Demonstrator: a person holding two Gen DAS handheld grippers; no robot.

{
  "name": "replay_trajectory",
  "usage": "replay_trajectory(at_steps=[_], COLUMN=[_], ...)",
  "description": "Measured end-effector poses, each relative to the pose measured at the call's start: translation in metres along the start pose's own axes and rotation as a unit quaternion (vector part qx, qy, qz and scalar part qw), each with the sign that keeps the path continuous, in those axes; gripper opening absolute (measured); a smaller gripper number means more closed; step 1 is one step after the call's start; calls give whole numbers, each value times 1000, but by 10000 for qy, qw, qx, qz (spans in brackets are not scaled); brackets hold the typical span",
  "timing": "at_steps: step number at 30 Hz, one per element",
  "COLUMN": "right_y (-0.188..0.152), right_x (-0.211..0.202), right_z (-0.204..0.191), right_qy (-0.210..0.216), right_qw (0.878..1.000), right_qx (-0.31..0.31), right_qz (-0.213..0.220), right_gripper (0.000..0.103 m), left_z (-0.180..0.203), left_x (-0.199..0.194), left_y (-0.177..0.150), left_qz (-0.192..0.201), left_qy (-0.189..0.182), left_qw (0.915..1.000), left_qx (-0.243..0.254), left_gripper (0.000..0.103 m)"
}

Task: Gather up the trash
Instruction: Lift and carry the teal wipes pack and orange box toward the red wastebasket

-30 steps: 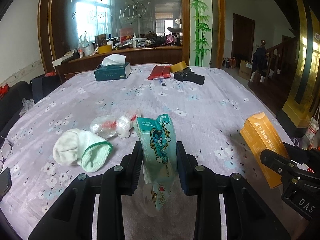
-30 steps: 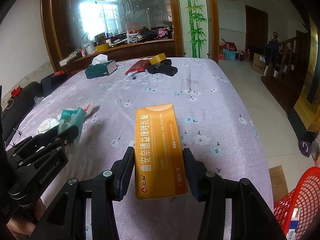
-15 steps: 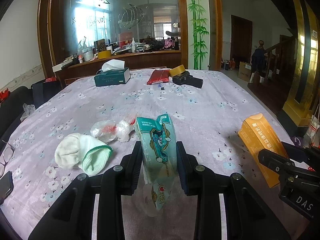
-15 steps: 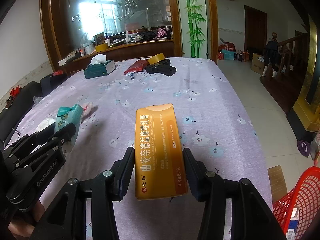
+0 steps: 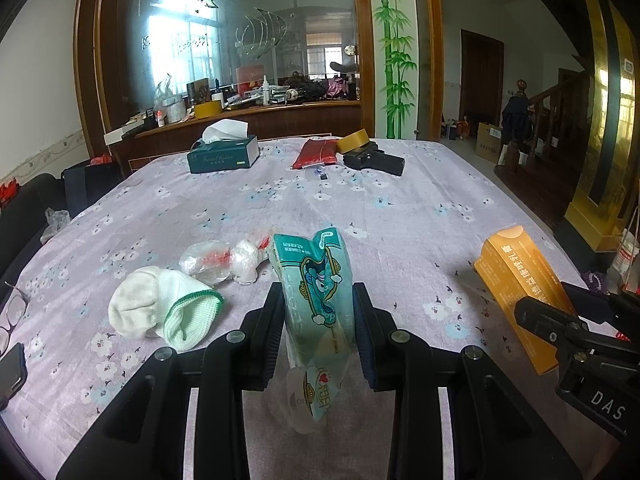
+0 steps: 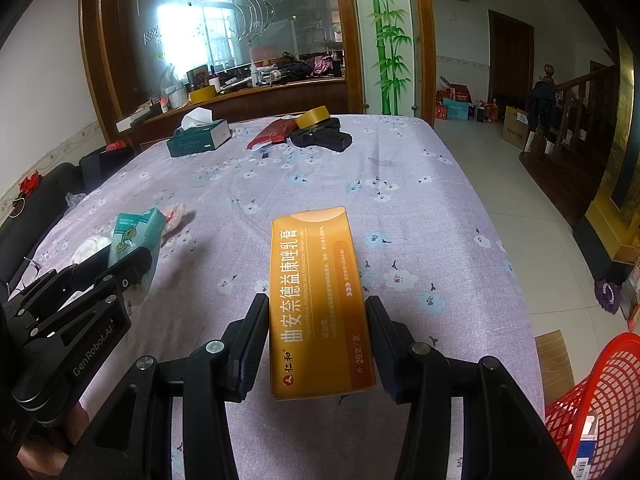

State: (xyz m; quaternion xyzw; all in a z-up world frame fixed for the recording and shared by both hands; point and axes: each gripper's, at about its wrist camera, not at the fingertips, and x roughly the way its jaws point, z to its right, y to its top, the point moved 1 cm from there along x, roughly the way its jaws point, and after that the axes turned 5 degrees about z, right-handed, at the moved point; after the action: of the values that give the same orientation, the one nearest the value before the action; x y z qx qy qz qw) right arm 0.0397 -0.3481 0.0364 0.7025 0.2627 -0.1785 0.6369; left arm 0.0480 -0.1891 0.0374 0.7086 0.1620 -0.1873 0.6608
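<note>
My left gripper point(image 5: 318, 296) is shut on a teal tissue packet point(image 5: 316, 276), whose crumpled lower end hangs below the jaws over the flowered purple tablecloth point(image 5: 400, 216). My right gripper point(image 6: 318, 312) is shut on a long orange medicine box point(image 6: 316, 292) held lengthwise above the table. The right wrist view has the left gripper point(image 6: 132, 260) and its teal packet point(image 6: 134, 232) at the left. In the left wrist view the orange box point(image 5: 516, 276) is at the right edge. A crumpled clear plastic bag point(image 5: 216, 258) and a white sock with a green cuff point(image 5: 160, 312) lie left of the left gripper.
A red mesh basket point(image 6: 600, 392) stands on the floor past the table's right edge. At the far end lie a green tissue box point(image 5: 224, 154), a red packet point(image 5: 314, 152), a tape roll point(image 5: 352, 140) and a black device point(image 5: 376, 160). Glasses point(image 5: 12, 312) lie at the left edge.
</note>
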Motion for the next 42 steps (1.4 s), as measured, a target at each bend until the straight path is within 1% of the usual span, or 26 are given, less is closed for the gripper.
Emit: replay_trajectory(at_steps=[10, 17, 21, 23, 26, 28, 30, 33, 36, 40, 42], right_y=[0, 3, 6, 7, 8, 9, 8, 4, -5, -22, -31], right_x=[-1, -4, -3, -3, -9, -18, -31, -54, -77, -104, -117], right_z=[1, 4, 10, 15, 20, 18, 15, 12, 15, 29, 42], right_qy=[0, -39, -82, -72, 14, 50, 179, 193, 307, 330, 285], right_qw=[10000, 9999, 9998, 9994, 9983, 9979, 9972, 9967, 9947, 9918, 9897], right_qx=[4, 50, 181, 336, 579, 652, 720, 772, 931, 1182, 1347], right_qz=[18, 80, 96, 86, 36, 45, 94, 181, 298, 349, 393], right_gripper=[52, 52, 52, 52, 52, 52, 52, 52, 52, 52, 52], left_z=[2, -2, -2, -2, 0, 3, 6, 6, 11, 31, 49], left_x=[-1, 6, 12, 12, 0, -10, -23, -42, -59, -78, -89], left_y=[1, 0, 1, 1, 3, 5, 5, 4, 0, -5, -6], left_qz=[-34, -134, -238, -303, -333, -347, -322, -317, -362, -388, -391], left_qy=[-10, -89, -243, -295, -420, -567, -626, -847, -1047, -1304, -1496], left_qw=[10000, 9998, 9993, 9990, 9985, 9978, 9975, 9959, 9938, 9904, 9873], left_qx=[0, -64, -163, -138, -67, -13, 91, 30, 57, 231, 364], left_gripper=[31, 31, 31, 31, 31, 31, 31, 32, 32, 32, 32])
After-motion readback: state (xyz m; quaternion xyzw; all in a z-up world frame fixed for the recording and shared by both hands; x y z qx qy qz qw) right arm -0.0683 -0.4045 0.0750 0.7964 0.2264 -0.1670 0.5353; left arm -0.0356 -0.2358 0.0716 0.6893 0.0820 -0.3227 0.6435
